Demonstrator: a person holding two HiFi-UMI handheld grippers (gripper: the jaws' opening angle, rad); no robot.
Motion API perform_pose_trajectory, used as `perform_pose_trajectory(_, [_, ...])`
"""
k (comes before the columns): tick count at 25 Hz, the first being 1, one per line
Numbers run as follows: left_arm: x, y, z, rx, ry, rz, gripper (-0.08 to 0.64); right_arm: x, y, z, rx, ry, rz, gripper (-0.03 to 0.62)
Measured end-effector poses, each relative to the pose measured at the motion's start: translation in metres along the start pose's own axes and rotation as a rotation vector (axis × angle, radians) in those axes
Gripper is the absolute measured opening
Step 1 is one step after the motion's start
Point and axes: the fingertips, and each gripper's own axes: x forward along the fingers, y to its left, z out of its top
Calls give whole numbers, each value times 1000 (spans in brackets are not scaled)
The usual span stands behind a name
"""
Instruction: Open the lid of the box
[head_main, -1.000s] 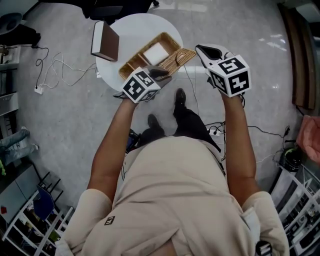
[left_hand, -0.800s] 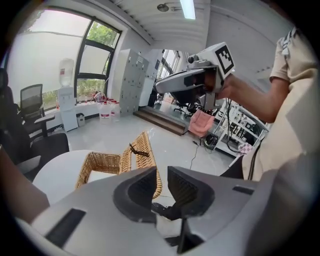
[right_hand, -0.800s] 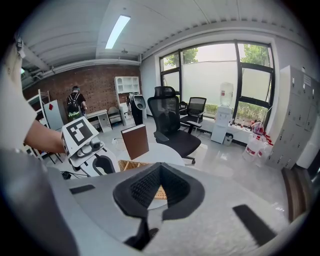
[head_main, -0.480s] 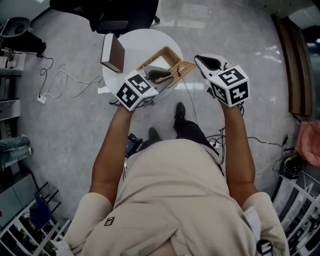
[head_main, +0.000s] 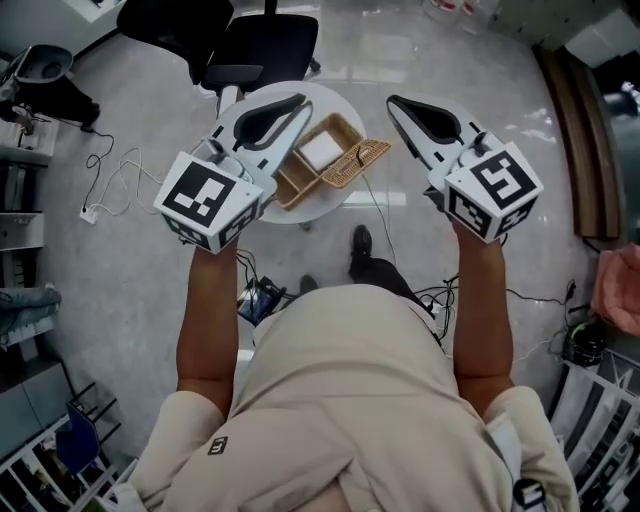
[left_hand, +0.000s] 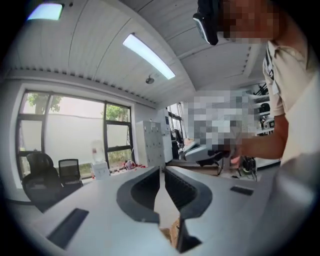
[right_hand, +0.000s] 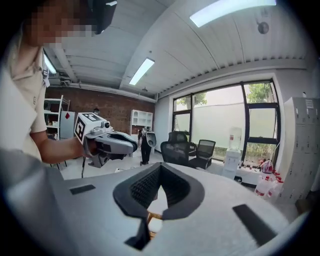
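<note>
A grey polished floor (head_main: 120, 260) spreads under a small round white table (head_main: 335, 102), with a black office chair (head_main: 262, 45) just behind the table and loose cables (head_main: 115, 170) trailing on the floor well to the left. The room is an open office with tall windows (right_hand: 225, 127), long strip lights (left_hand: 148, 55) on a ribbed ceiling, a pale cabinet (left_hand: 147, 142), a water dispenser (right_hand: 232, 145) by the glass and a brick wall (right_hand: 100, 105) at the far end. The wicker box (head_main: 318, 165) sits on the table between the two raised tools, its inside split into compartments, one holding something white. Its woven lid (head_main: 362, 160) is swung open to the right side. The left gripper (head_main: 300, 100) is held above the table's left part, its jaws closing right up so the tips meet with nothing between them. The right gripper (head_main: 392, 101) hangs just off the table's right edge, its jaws also together and empty. Each tool carries a cube of black-and-white square markers. A small mark on the person's shirt (head_main: 218, 442) is too small to read.
</note>
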Motion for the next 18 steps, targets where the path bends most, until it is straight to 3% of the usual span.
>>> perform_pose_trajectory(7, [-34,9,56,82,-89,77,34,-17,25,40,-51,-50,10,-11])
perform_pose_trajectory(18, [-54,4,54,93,-85,64,32,-19,45,45,-72,-26,-11,-11])
